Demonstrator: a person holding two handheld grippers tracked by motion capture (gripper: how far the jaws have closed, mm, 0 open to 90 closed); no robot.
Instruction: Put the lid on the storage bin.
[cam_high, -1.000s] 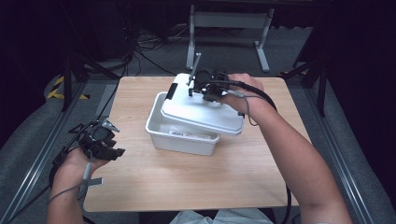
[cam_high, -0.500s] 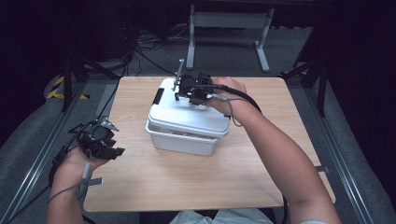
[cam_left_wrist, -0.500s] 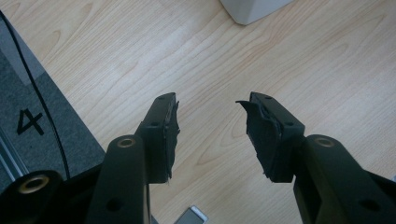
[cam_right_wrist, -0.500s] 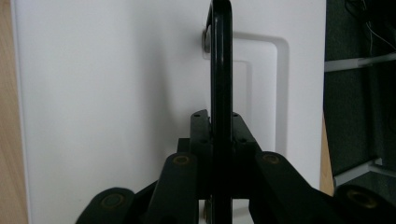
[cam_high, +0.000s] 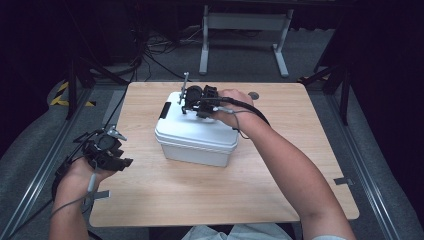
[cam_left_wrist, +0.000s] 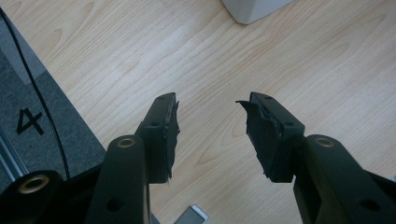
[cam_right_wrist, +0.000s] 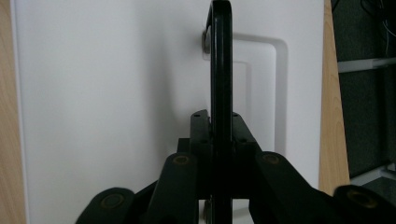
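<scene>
In the high view, a white box with its lid on is seen at the middle of the table. The right gripper is placed over the lid's far part; the left gripper is held at the near left edge, well apart.

In the left gripper view, the fingers are spread over bare wood.

In the right gripper view, the black handle of the lid is pinched between the fingers.

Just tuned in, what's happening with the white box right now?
The right gripper is shut on the black handle of the lid, which sits on the white box in the middle of the wooden table. The left gripper is open over bare tabletop near the left edge, holding nothing.
</scene>
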